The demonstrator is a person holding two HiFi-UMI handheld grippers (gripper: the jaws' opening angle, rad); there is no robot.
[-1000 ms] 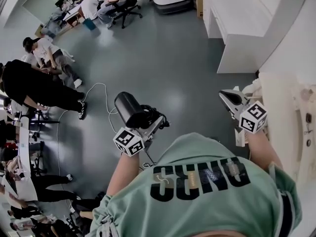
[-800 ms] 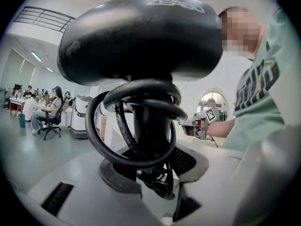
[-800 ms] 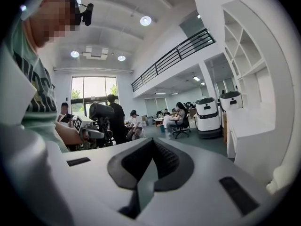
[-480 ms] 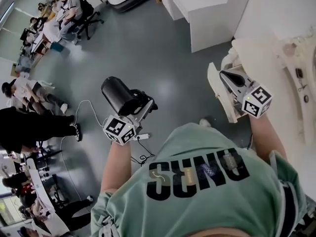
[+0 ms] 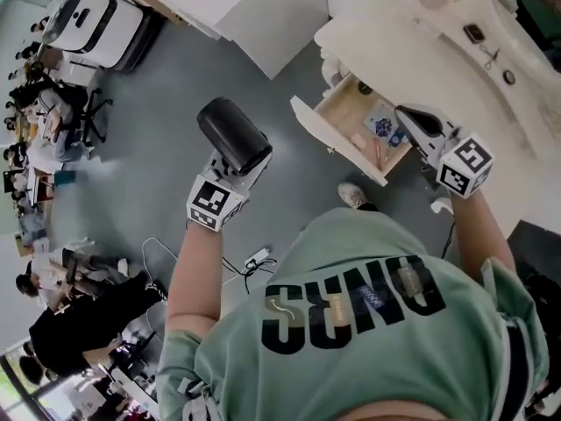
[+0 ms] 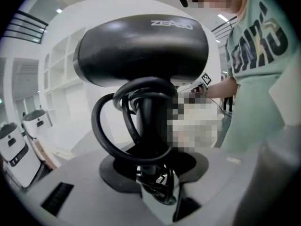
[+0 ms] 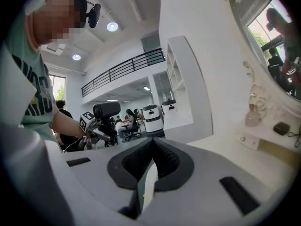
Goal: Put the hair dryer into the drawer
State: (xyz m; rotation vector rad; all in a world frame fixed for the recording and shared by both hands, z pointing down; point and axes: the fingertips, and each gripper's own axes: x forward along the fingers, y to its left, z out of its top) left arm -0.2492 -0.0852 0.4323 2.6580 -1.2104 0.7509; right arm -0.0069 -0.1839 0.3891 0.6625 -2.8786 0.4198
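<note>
The black hair dryer (image 5: 232, 136) sits in my left gripper (image 5: 238, 170), shut on its handle, barrel up, over the grey floor left of the drawer. In the left gripper view the handle and looped cord (image 6: 113, 135) rise from between the jaws of that gripper (image 6: 155, 192), with the hair dryer's barrel (image 6: 141, 46) across the top. The wooden drawer (image 5: 344, 112) stands pulled open from the white dressing table (image 5: 412, 33). My right gripper (image 5: 410, 117) hovers at the drawer's right end, shut and empty. Seen from the right gripper (image 7: 145, 185), the hair dryer (image 7: 106, 110) is far off at the left.
The drawer holds a blue-patterned packet (image 5: 383, 127) and small items. A shoe (image 5: 353, 196) is below it. A power strip and cable (image 5: 254, 260) lie on the floor. White cabinets (image 5: 237, 7), a white machine (image 5: 96, 20) and seated people (image 5: 53, 121) stand further off.
The view has swung round to the dressing table and the open drawer has come into sight. Both grippers moved towards it, the left still holding the hair dryer.
</note>
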